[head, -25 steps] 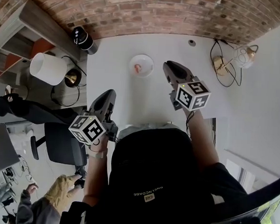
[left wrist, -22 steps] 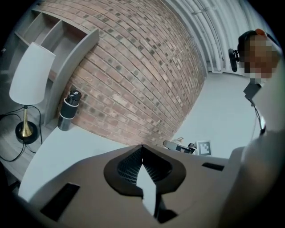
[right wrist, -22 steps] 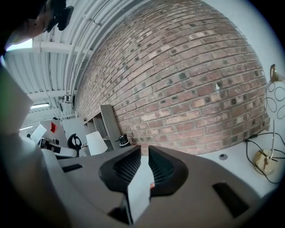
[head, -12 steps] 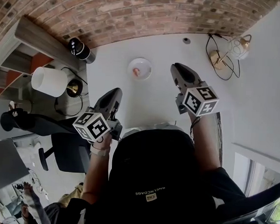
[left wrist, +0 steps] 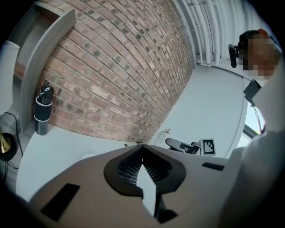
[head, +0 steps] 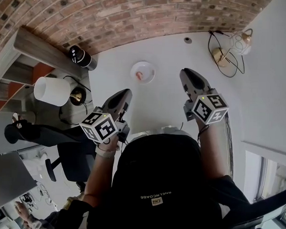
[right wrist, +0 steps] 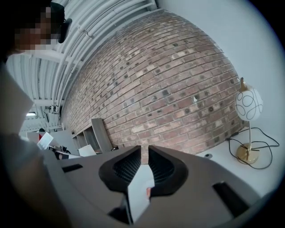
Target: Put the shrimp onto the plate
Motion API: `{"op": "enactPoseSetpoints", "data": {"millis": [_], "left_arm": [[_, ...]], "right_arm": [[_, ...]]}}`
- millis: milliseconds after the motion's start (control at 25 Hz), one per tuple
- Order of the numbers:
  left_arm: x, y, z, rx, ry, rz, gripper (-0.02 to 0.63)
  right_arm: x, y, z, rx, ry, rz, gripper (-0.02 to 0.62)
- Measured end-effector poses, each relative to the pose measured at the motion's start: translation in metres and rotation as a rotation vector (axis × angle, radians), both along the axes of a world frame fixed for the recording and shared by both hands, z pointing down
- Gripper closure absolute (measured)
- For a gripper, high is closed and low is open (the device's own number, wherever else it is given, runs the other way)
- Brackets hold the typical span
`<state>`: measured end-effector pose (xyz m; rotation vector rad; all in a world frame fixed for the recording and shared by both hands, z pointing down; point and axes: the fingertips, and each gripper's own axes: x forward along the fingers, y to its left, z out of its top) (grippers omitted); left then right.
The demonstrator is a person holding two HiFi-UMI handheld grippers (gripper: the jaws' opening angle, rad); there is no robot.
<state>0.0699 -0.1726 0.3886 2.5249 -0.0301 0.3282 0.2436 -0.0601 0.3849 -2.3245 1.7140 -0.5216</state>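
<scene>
A small white plate (head: 150, 68) sits on the white table near the brick wall, and a pink shrimp (head: 140, 75) lies on it. My left gripper (head: 127, 92) hovers in front of the plate and to its left, its jaws shut with the tips touching and nothing between them (left wrist: 141, 145). My right gripper (head: 185, 72) hangs to the right of the plate and holds nothing. A narrow gap shows between its jaws (right wrist: 144, 153). Neither gripper touches the plate or the shrimp.
A globe lamp (head: 238, 44) with a brass base and black cord stands at the table's far right. A dark cylinder (head: 81, 57) stands at the far left corner. A white lampshade (head: 51, 90), a wooden shelf (head: 34, 39) and an office chair (head: 71, 153) are beside the table's left edge.
Both grippers have drifted a little to the right and back toward me. The plate and shrimp stay where they were. The jaws look the same.
</scene>
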Motion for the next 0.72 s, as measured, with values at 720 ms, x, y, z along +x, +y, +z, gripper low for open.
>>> {"op": "enactPoseSetpoints", "data": {"millis": [720], "left_arm": [[0.014, 0.008, 0.011, -0.036, -0.009, 0.041, 0.603]], "right_arm": [[-0.002, 0.019, 0.010, -0.033, -0.015, 0.003, 0.543]]}}
